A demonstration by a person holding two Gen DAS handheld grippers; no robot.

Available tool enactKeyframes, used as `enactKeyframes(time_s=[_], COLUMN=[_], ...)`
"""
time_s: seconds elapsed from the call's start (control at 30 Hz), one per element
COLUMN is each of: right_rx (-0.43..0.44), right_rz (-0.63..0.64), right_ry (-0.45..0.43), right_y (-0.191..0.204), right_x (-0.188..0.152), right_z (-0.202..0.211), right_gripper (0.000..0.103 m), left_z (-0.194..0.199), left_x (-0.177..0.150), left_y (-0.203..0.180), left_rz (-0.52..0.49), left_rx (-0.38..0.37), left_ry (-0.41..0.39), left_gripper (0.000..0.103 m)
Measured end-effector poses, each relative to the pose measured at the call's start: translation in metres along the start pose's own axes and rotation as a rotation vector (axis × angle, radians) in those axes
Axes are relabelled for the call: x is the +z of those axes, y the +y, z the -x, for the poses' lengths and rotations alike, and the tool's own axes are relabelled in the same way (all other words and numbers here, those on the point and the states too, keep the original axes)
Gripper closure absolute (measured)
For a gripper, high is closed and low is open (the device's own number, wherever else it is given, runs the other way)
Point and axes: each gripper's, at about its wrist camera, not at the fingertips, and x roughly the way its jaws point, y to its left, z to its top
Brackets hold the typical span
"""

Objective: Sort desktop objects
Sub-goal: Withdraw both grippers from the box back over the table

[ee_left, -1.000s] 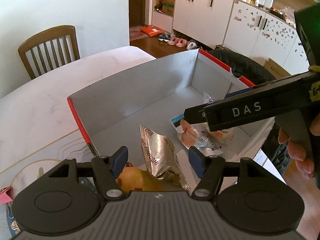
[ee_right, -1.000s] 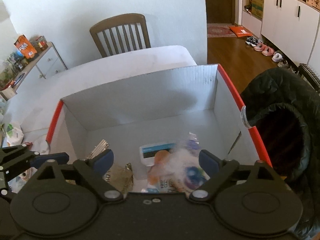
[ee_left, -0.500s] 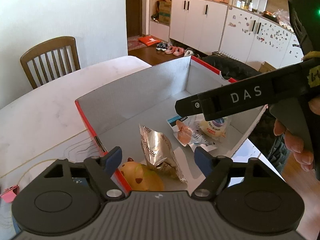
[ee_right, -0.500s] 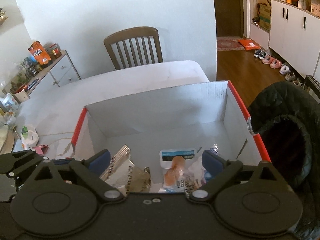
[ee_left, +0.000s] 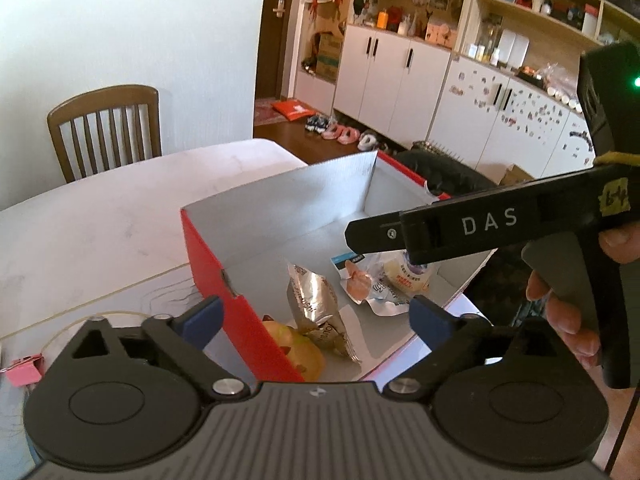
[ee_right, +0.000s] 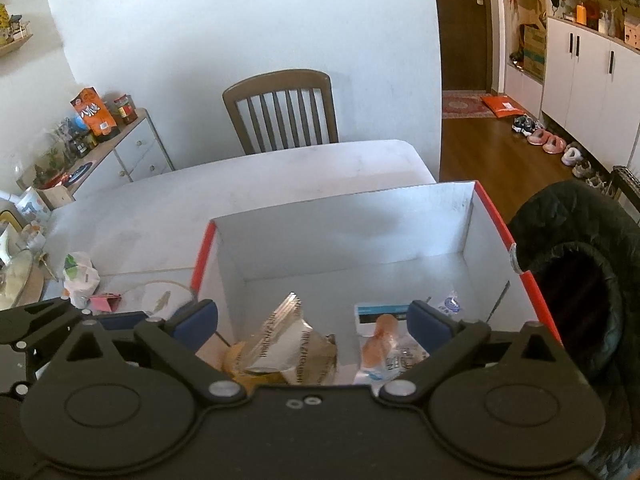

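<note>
Compared with a second ago, both views now look at the red box [ee_right: 496, 216] from higher up and farther back: more of the room, the wooden chair [ee_right: 280, 108] and the pale surface [ee_right: 248, 184] shows, and the box contents sit lower and smaller in the pictures. The blue pads [ee_left: 202, 314] of the left claw [ee_left: 316, 316], then drawn closer together just above the silver snack packet [ee_left: 316, 300], now stand much farther apart and are opening, with nothing pressed between them; the packet lies loose on the box floor below. The right claw [ee_right: 314, 320] is likewise opening, its jaws spread wide and empty.

The silver snack packet rests in the near part of the box, overlapping a yellow toy [ee_left: 298, 344] tucked against the near red wall. Just to its right lies a clear wrapped snack with an orange piece [ee_left: 356, 280], beside a pale packet [ee_left: 408, 276] and a white card with a blue stripe [ee_right: 378, 314].

Both claws tilt downward over the near rim of the box. In the left view the right tool crosses the frame as a black bar marked DAS, gripped by a hand [ee_left: 568, 312] whose fingers curl round its handle. On the surface left of the box lie a pink binder clip [ee_left: 24, 370] and a small plastic bag [ee_right: 80, 280].
</note>
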Motion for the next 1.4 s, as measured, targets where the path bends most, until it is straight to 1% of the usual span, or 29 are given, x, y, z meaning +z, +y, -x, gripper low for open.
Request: enactKeyframes(time_s=[0.27, 0.47, 0.63, 0.97, 1.17, 1.4], right_rx=[0.004, 0.012, 0.023, 0.028, 0.025, 0.036], right_rz=[-0.011, 0.002, 0.018, 0.032, 0.038, 0.067], right_ry=[-0.018, -0.022, -0.023, -0.008, 0.009, 0.034], right_y=[0.028, 0.059, 0.086, 0.13, 0.155, 0.186], right_x=[-0.006, -0.015, -0.022, -0.038, -0.048, -0.056], right_z=[0.013, 0.018, 0.021, 0.017, 0.008, -0.008], right_gripper=[0.001, 0.001, 0.001, 0.001, 0.001, 0.001], left_z=[0.035, 0.063, 0.085, 0.115, 0.127, 0.139], left_x=[-0.012, -0.028, -0.047, -0.087, -0.11, -0.139], left_y=[0.023, 0.046, 0.072, 0.114, 0.142, 0.185], left_rz=[0.018, 0.027, 0.052, 0.06, 0.085, 0.121], left_rx=[-0.013, 0.007, 0.023, 0.048, 0.072, 0.114], left_ry=[-0.037, -0.052, -0.045, -0.018, -0.006, 0.022], left_gripper=[0.002, 0.002, 0.002, 0.002, 0.002, 0.002])
